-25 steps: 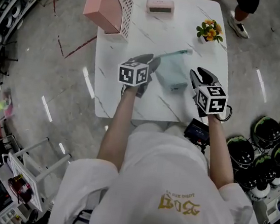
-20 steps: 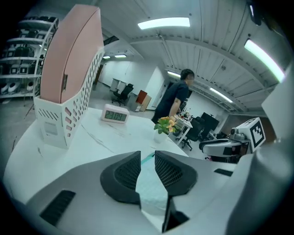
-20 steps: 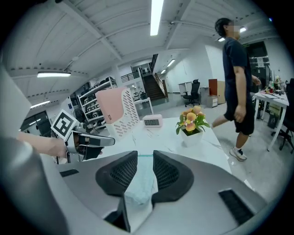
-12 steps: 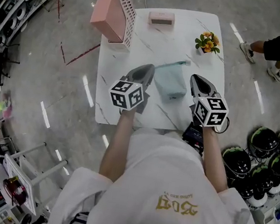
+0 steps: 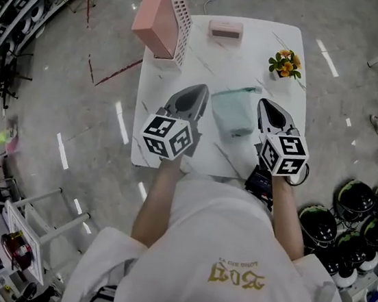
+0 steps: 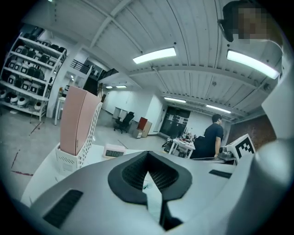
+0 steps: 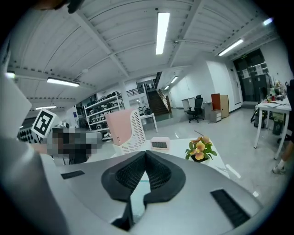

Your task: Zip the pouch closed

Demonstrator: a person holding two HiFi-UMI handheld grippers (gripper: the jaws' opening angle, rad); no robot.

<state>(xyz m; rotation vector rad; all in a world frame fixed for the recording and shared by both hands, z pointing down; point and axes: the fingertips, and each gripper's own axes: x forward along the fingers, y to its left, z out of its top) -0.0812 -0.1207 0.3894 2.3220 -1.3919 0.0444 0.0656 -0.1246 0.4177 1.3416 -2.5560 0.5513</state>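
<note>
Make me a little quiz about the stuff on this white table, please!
1. True or false: the left gripper is gripping the teal pouch.
2. What stands near the far right corner of the table? A. a teapot B. a small pot of yellow flowers C. a banana
3. Fill the gap: the jaws of the left gripper and the right gripper are both ____, with nothing between them.

Key: 1 false, the pouch lies on the table between the two grippers and neither holds it. 2 B. 3 shut.
</note>
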